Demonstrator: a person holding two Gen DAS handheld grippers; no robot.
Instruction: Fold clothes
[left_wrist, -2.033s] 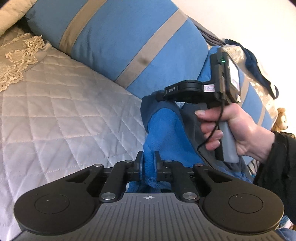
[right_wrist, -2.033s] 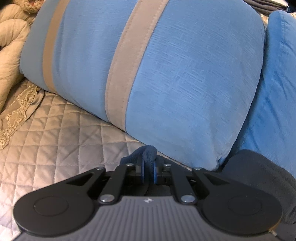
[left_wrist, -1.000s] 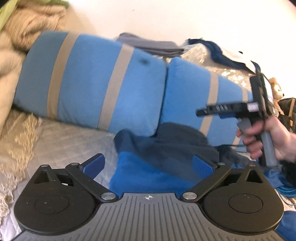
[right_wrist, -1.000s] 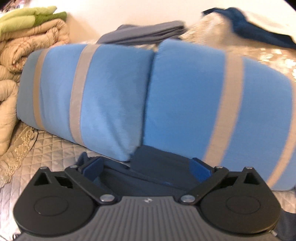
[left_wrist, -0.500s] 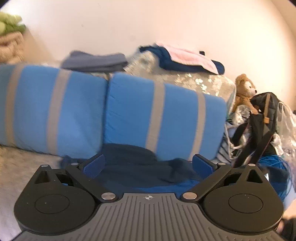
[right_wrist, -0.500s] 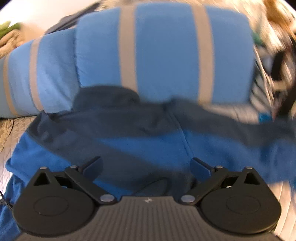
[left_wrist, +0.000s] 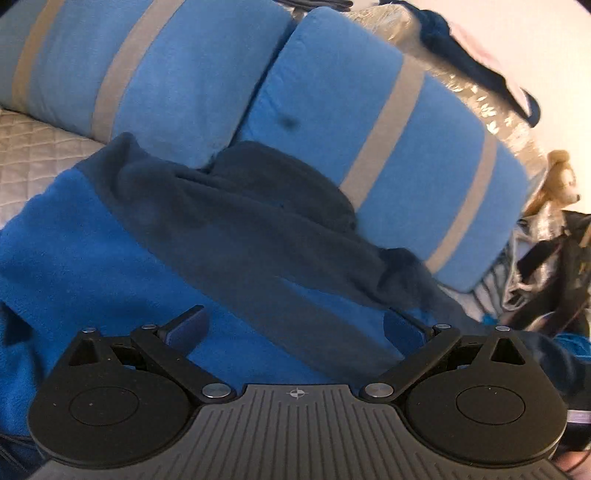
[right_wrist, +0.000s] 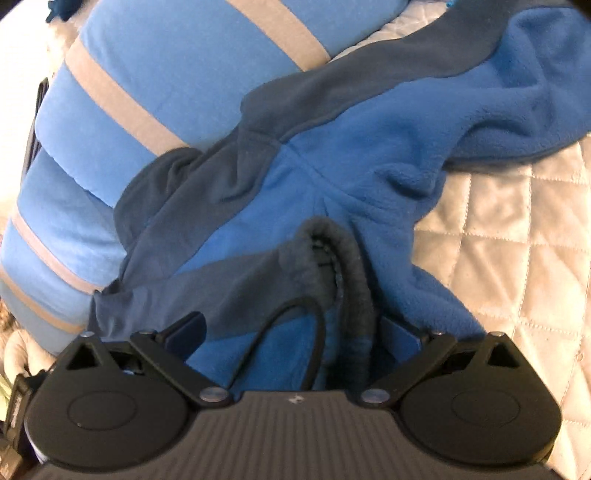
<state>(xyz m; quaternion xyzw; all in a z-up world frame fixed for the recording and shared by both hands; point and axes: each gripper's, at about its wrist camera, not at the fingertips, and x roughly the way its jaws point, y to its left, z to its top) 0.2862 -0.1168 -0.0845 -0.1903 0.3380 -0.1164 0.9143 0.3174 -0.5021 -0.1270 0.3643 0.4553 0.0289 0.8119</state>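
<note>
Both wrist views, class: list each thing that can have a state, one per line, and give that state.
Left gripper: open, fingers apart above the fleece, holding nothing.
Right gripper: open, fingers on either side of a dark rolled edge.
Fleece jacket: unfolded, rumpled, lying on the quilt and against the cushions.
Striped cushions: side by side behind the fleece.
Quilted cover: spread flat.

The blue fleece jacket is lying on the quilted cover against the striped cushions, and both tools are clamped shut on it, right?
Not quite. The blue fleece jacket lies as you say, but both tools are open: the left tool and right tool have their jaws spread wide, as each wrist view shows.
</note>
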